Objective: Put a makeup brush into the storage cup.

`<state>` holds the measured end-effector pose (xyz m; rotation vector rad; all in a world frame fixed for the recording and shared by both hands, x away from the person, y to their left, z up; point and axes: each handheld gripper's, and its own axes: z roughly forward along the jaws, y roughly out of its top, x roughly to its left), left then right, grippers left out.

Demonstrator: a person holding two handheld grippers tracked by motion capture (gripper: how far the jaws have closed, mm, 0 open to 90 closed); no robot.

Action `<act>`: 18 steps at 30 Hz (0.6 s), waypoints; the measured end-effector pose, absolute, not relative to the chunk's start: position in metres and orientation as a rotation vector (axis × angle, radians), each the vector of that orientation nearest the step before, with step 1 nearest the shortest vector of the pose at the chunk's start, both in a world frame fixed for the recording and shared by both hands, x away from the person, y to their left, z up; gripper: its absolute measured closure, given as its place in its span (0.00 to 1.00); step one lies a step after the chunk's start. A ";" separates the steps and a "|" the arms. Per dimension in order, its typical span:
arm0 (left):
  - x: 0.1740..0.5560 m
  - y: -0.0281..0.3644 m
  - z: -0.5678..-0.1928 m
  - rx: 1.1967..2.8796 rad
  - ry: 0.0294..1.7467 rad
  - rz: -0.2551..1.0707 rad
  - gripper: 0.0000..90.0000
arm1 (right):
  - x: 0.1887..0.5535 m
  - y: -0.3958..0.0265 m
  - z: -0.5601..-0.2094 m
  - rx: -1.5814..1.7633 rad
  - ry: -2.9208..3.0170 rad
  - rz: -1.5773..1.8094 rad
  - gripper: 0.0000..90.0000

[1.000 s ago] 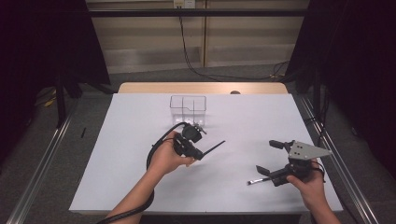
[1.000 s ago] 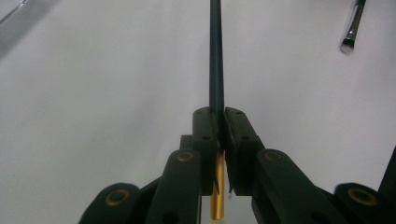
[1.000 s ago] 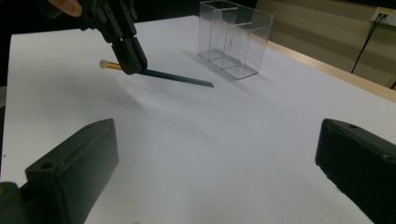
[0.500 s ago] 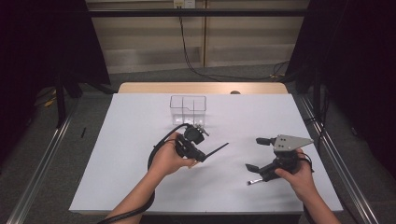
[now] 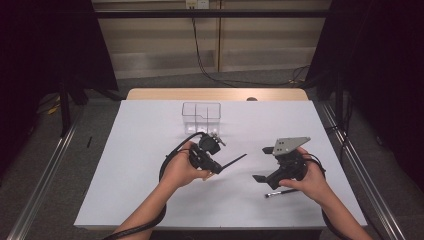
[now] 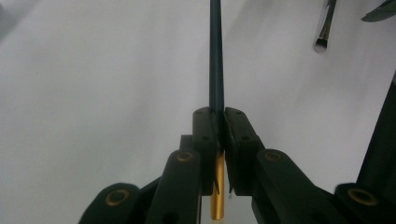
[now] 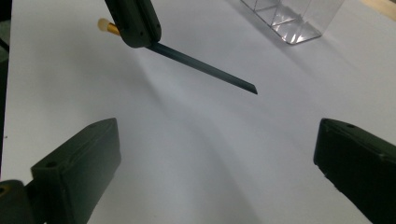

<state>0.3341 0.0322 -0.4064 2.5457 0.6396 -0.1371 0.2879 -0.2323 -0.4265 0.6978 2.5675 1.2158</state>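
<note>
My left gripper is shut on a thin brush with a dark handle that sticks out to the right, above the white sheet. In the left gripper view the handle runs straight ahead from the closed jaws, and a gold ferrule shows behind them. My right gripper is open with nothing between its jaws, a short way right of the handle's tip. In the right gripper view its own gripper stands wide, facing the held brush. A second brush lies on the sheet by the right hand.
A clear plastic box with compartments stands at the back middle of the white sheet and appears again in the right gripper view. The second brush's bristle end shows in the left gripper view. Cables trail from both grippers.
The right gripper has moved left, toward the tip of the held brush, staying open. The left gripper and the brush on the sheet have not moved.
</note>
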 end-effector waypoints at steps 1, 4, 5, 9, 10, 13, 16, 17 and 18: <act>0.334 0.032 -0.406 2.547 0.637 -0.134 0.93 | 0.289 -0.231 -0.426 0.694 2.581 1.196 0.02; 0.333 0.030 -0.406 2.546 0.627 -0.138 0.93 | 0.293 -0.228 -0.424 0.666 2.618 1.137 0.04; 0.333 0.029 -0.406 2.549 0.623 -0.138 0.93 | 0.294 -0.227 -0.423 0.660 2.625 1.124 0.04; 0.332 0.027 -0.404 2.555 0.604 -0.138 0.93 | 0.298 -0.222 -0.420 0.612 2.649 1.089 0.09; 0.332 0.026 -0.404 2.558 0.600 -0.139 0.93 | 0.299 -0.220 -0.419 0.599 2.657 1.078 0.10; 0.332 0.025 -0.405 2.558 0.594 -0.146 0.93 | 0.300 -0.218 -0.416 0.576 2.668 1.073 0.15; 0.332 0.024 -0.405 2.561 0.583 -0.150 0.93 | 0.302 -0.216 -0.415 0.540 2.678 1.067 0.21; 0.332 0.024 -0.405 2.561 0.583 -0.150 0.93 | 0.302 -0.216 -0.415 0.540 2.678 1.067 0.21; 0.332 0.023 -0.405 2.555 0.586 -0.150 0.93 | 0.303 -0.216 -0.415 0.535 2.684 1.063 0.23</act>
